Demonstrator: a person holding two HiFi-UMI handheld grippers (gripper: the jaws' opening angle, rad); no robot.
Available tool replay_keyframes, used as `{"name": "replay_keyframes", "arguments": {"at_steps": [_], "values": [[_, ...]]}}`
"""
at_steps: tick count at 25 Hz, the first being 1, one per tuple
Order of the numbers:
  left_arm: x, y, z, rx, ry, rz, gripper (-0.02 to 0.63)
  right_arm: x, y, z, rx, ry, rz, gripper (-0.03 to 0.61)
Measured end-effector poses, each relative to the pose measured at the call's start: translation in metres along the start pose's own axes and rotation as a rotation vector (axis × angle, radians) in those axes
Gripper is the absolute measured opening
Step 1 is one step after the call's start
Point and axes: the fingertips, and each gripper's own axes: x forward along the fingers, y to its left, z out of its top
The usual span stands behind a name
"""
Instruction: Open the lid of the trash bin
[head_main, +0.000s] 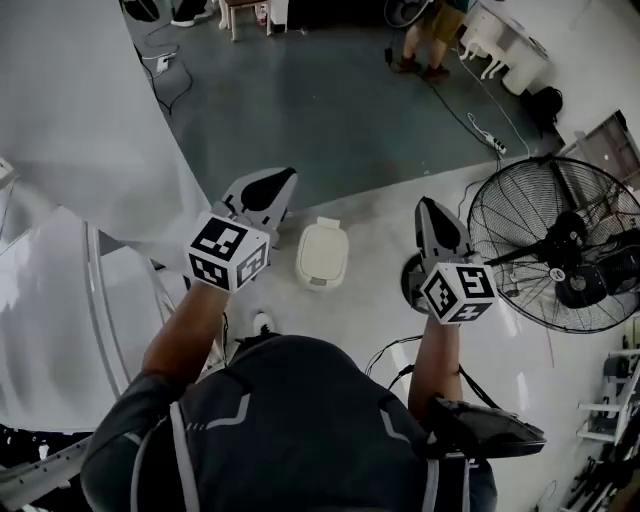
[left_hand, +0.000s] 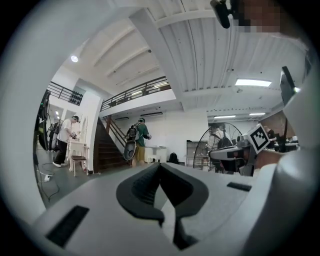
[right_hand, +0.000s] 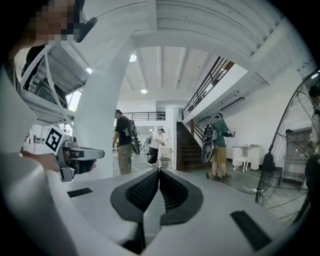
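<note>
A small white trash bin (head_main: 322, 253) with its lid down stands on the pale floor, seen from above in the head view. My left gripper (head_main: 272, 187) hovers up and to the left of the bin, jaws shut with nothing in them. My right gripper (head_main: 432, 222) hangs to the bin's right, also shut and holding nothing. Both point level into the room. In the left gripper view the left gripper (left_hand: 159, 168) shows closed pads; the right gripper (right_hand: 159, 175) looks the same in its own view. Neither gripper view shows the bin.
A large black floor fan (head_main: 560, 245) stands close on the right. A white curved panel (head_main: 60, 300) fills the left. Cables and a power strip (head_main: 490, 140) lie on the grey floor beyond. People stand far off near a staircase (right_hand: 192, 145).
</note>
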Motion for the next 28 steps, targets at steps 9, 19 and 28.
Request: {"name": "replay_keyframes", "arguments": {"at_steps": [9, 19, 28], "values": [[0.014, 0.075, -0.022, -0.018, 0.012, 0.027, 0.009, 0.075, 0.014, -0.012, -0.012, 0.020, 0.018, 0.028], [0.060, 0.071, -0.097, -0.070, 0.167, 0.120, 0.009, 0.114, -0.036, -0.080, 0.002, 0.150, 0.115, 0.029], [0.091, 0.061, -0.217, -0.109, 0.398, 0.192, 0.011, 0.137, -0.068, -0.196, 0.037, 0.335, 0.168, 0.031]]}}
